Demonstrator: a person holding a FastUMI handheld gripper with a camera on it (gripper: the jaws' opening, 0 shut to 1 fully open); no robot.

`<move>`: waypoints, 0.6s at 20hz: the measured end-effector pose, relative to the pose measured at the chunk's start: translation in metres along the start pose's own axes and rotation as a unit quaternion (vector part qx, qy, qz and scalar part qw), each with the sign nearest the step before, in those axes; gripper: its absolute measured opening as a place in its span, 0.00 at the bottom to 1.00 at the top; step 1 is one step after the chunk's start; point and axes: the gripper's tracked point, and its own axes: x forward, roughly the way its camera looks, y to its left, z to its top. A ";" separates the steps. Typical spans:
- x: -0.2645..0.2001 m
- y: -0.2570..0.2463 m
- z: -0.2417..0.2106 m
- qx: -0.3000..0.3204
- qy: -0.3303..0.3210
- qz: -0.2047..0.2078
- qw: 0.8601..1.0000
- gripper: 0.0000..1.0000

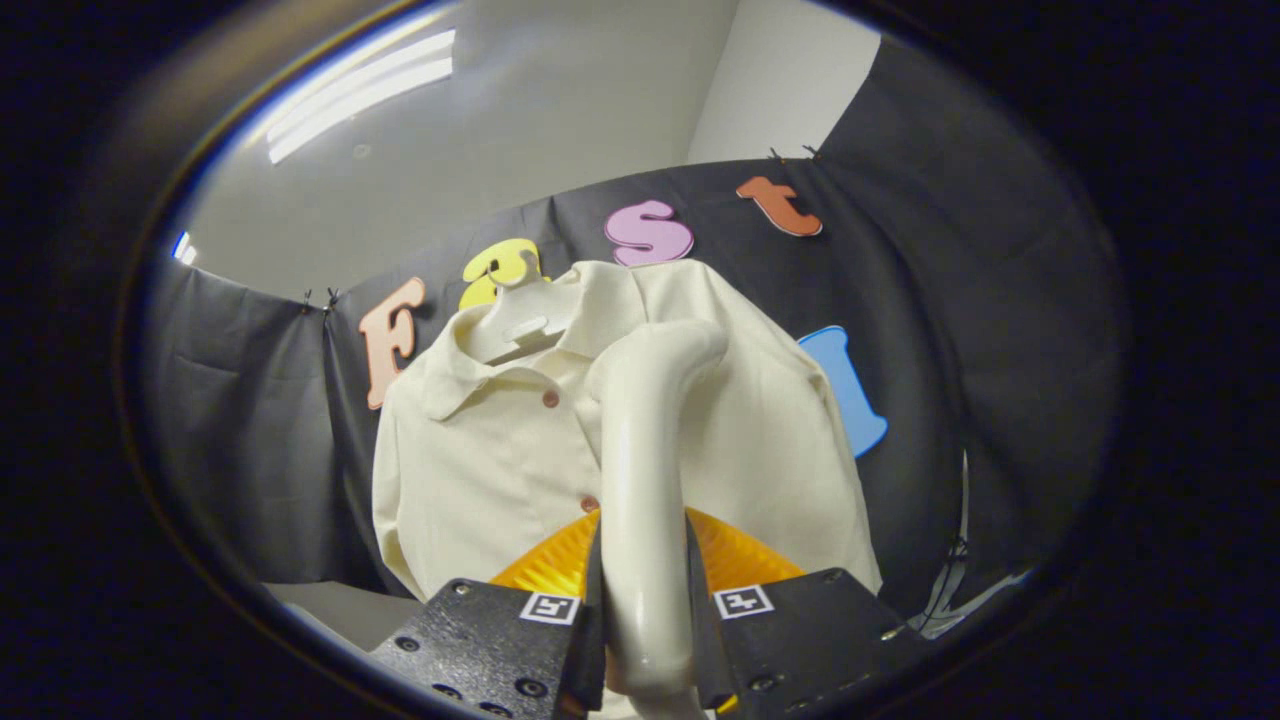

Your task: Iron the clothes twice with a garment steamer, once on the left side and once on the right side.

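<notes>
So the gripper (645,640) has its fingers clamped on the cream handle of the garment steamer (645,480), one finger pressing each side. The handle rises straight to 12 o'clock from the fingers and hooks toward 1 o'clock at its top. Behind it an orange ribbed part (735,558) peeks out. Beyond that the cream shirt (480,470) hangs on a white hanger (520,320), brownish buttons down the front. No readable brand or writing on the steamer or shirt.

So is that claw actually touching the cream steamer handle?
Touching. In the gripper view, both fingers of the claw press against the sides of the steamer handle, with no gap showing.
</notes>
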 end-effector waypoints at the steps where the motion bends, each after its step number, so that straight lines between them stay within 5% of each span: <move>1: 0.001 -0.001 -0.008 0.007 0.009 0.004 1.000 0.34; 12: -0.027 -0.035 -0.089 0.031 0.059 -0.019 0.998 0.34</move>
